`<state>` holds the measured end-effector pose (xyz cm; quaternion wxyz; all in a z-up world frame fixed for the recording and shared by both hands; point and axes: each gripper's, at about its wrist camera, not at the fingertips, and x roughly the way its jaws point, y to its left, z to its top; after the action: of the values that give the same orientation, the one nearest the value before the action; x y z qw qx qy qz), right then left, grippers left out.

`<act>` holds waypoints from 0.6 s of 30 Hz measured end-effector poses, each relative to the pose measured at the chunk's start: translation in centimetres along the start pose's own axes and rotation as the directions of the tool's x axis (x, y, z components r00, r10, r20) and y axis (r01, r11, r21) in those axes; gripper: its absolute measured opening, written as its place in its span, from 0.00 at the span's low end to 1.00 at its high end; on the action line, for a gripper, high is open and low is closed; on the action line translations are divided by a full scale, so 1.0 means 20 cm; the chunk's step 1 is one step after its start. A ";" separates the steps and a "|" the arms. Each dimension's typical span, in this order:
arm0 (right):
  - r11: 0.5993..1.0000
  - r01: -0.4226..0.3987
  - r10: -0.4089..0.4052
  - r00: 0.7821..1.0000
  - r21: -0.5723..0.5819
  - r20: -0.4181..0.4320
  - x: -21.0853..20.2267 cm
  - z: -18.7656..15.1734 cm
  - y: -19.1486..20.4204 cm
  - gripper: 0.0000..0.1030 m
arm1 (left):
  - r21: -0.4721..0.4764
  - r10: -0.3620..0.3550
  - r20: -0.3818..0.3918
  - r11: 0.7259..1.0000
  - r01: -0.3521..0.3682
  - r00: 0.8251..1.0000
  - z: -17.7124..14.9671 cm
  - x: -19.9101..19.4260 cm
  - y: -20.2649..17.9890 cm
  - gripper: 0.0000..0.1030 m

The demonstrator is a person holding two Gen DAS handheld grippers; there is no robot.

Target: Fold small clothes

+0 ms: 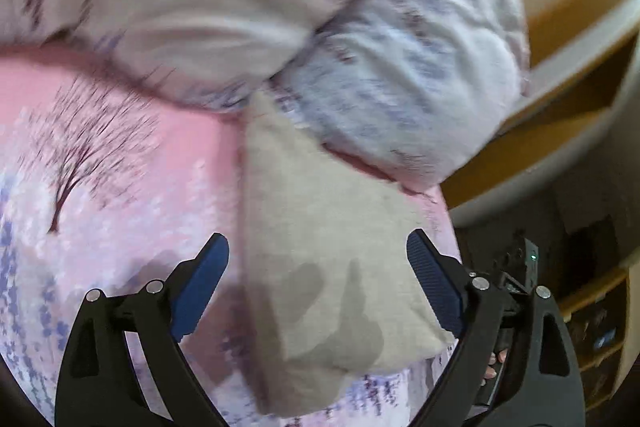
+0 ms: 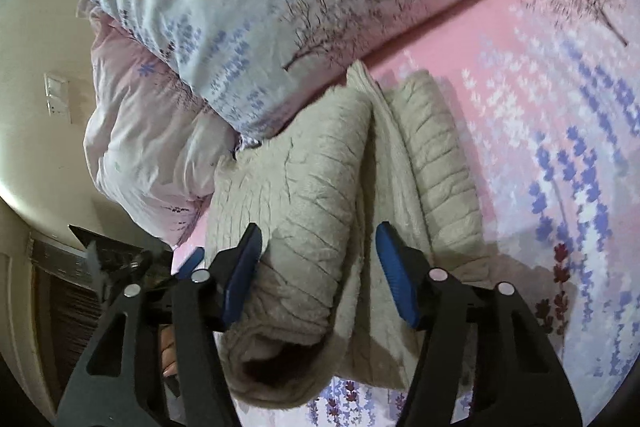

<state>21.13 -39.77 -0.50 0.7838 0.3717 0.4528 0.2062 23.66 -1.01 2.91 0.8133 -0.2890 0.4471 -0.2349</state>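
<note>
Left gripper [image 1: 318,255]: fingers [image 1: 200,287] spread wide apart, gripping nothing. The garment [image 1: 320,247], a beige quilted piece, lies on the bed sheet [image 1: 120,147] in the gap between the two fingers and runs on ahead of them; neither pad is seen touching it. Beyond the fingertips a bunched duvet [image 1: 240,7] sits on the sheet, its edge lying over the garment's far end. Left-wrist view is motion-blurred (fine detail unreliable).

Right gripper [image 2: 318,247]: fingers [image 2: 396,279] also apart, nothing clamped. Garment [image 2: 320,207] fills the space between them: a thick rolled fold lies against the left finger, a flatter layer and a second ribbed fold lie toward and beyond the right finger. Whether the left pad actually presses the cloth I cannot tell. An open hem or cuff of the roll faces the camera, below the fingers.

Sheet [image 2: 540,107] is pink with a tree and flower print, exposed to the right of the right finger. Duvet [image 2: 240,7] is ahead and left of the fingers, touching the garment's far edge.
</note>
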 end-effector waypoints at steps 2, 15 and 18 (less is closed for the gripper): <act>1.000 -0.009 0.009 1.000 0.011 -0.020 0.02 0.01 0.00 0.52 | 0.010 0.013 -0.041 1.000 -0.013 0.999 -0.02 0.03 0.01 0.88; 0.994 0.029 -0.021 0.997 -0.109 0.071 0.02 0.03 0.08 0.14 | 0.101 0.056 -0.122 0.994 -0.043 0.991 -0.11 0.20 -0.07 0.86; 0.978 0.073 -0.038 0.984 -0.196 0.175 -0.09 0.01 0.18 0.14 | 0.113 0.052 -0.111 0.993 -0.039 0.992 -0.11 0.15 -0.08 0.86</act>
<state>20.51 -38.75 3.37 0.8588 0.2939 0.3710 0.1963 23.00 -4.64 1.18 0.8064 -0.2194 0.4855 -0.2566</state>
